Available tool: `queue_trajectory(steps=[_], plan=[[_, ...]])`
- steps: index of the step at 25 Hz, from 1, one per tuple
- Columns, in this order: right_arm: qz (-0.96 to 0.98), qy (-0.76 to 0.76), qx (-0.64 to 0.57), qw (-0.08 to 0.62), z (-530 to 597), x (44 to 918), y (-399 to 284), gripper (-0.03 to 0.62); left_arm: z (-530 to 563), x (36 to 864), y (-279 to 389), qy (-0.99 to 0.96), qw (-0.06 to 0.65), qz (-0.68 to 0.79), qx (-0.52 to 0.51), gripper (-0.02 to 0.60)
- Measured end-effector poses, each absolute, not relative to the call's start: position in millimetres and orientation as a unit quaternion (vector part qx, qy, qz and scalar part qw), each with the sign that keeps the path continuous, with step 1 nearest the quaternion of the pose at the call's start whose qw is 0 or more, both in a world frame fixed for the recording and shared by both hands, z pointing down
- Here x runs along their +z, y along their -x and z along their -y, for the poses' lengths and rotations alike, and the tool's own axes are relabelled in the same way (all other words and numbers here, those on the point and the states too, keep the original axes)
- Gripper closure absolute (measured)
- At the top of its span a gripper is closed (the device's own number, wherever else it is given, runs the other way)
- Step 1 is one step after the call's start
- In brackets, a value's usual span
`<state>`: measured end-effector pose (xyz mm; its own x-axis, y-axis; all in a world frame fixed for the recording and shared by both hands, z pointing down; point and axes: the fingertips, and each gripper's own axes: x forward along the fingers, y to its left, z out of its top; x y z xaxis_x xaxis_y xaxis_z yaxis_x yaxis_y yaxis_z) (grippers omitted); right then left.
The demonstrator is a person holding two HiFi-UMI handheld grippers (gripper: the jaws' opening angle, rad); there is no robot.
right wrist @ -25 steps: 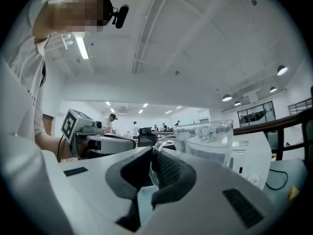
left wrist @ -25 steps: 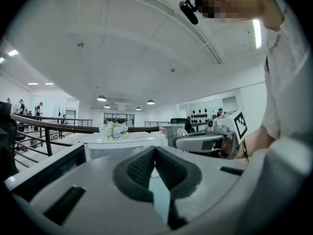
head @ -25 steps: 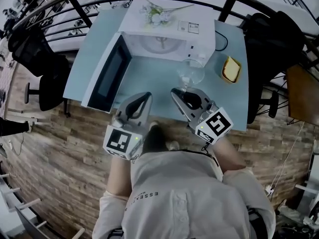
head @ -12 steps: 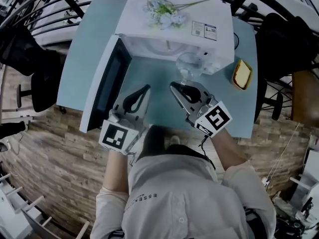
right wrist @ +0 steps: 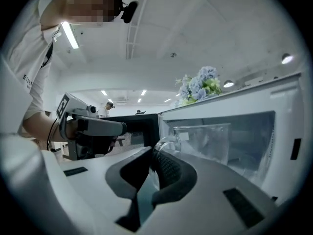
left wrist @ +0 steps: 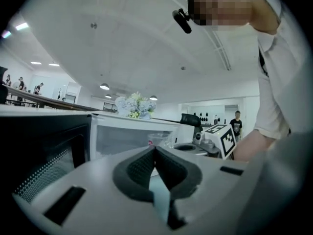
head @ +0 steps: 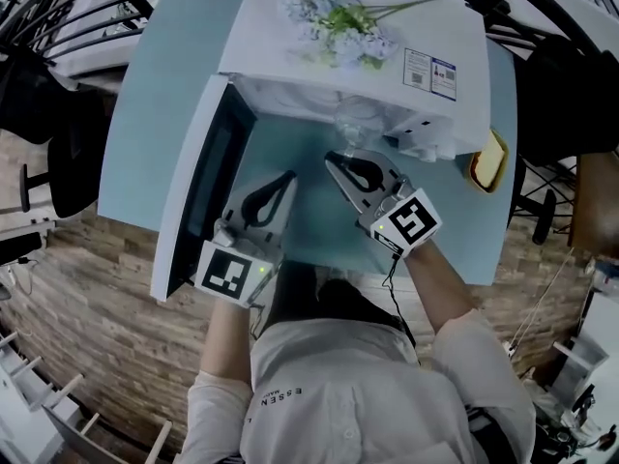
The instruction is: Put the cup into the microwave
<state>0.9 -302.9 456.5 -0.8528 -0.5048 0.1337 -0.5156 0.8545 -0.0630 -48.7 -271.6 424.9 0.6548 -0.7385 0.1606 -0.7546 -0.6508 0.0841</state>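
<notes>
Cup at the microwave's mouth, held by its handle.
The glass cup (head: 356,124) is right at the open microwave (head: 261,37) cavity. The right gripper (head: 334,159) has the cup's handle between jaws that are just opening. The left gripper (head: 288,177), jaws together and empty, hovers before the microwave beside its open door (head: 208,187).

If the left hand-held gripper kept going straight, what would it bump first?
Probably the glass cup, seen just past the shut tips of the left hand-held gripper, at the mouth of the open microwave. Depth is unclear; it could slip by into the microwave.
</notes>
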Motion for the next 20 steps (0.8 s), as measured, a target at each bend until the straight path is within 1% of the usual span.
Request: queue_trajectory(steps=[5, 10, 20], plan=[[0.96, -0.268, 0.054, 0.059, 332, 477, 7, 0.565, 283, 444, 54, -0.903, 0.086, 0.417, 0.061, 0.58], [0.958, -0.276, 0.06, 0.053, 356, 490, 16, 0.565, 291, 453, 54, -0.898, 0.115, 0.42, 0.058, 0.58], [0.956, -0.28, 0.07, 0.052, 374, 505, 22, 0.565, 297, 463, 53, -0.902, 0.116, 0.409, 0.072, 0.58]])
